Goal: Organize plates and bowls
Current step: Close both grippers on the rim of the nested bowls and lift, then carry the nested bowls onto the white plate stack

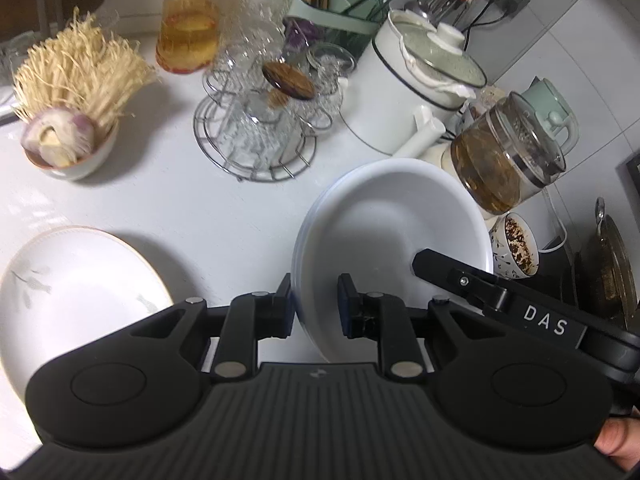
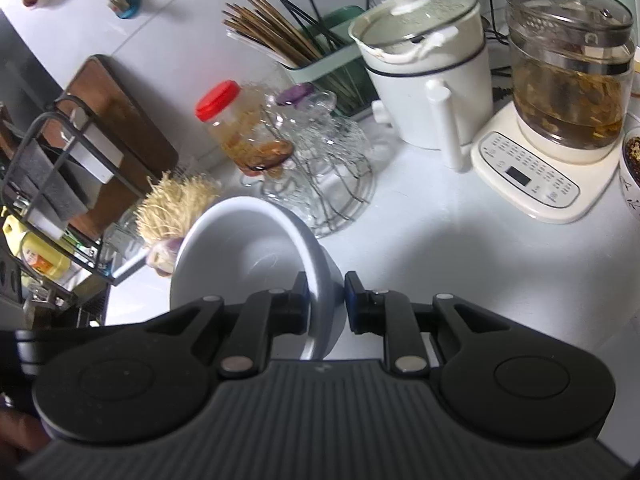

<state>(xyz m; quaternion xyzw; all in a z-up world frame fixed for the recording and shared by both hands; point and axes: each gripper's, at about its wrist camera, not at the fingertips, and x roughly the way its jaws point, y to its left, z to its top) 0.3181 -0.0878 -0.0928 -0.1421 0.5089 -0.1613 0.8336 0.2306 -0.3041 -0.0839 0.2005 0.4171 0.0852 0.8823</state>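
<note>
The white bowl [image 2: 256, 256], tilted above the counter's [image 2: 440, 248] middle, has its rim between both grippers' parted jaws — right gripper [image 2: 326, 300] apparently closing on it, left gripper [image 1: 314, 306] likewise — suggesting mid-carry, next toward the patterned plate [image 1: 80, 288] at the near-left edge.

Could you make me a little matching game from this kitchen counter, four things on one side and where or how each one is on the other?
Things:
1. white bowl
2. flower-patterned plate
3. red-lidded jar
4. glass kettle

Descriptions:
A. stands on a cream base with buttons
B. lies flat on the counter, untouched
C. has its rim between the fingers of the right claw
D. holds amber liquid, beside the glasses rack

Pairs: 1-C, 2-B, 3-D, 4-A
</note>
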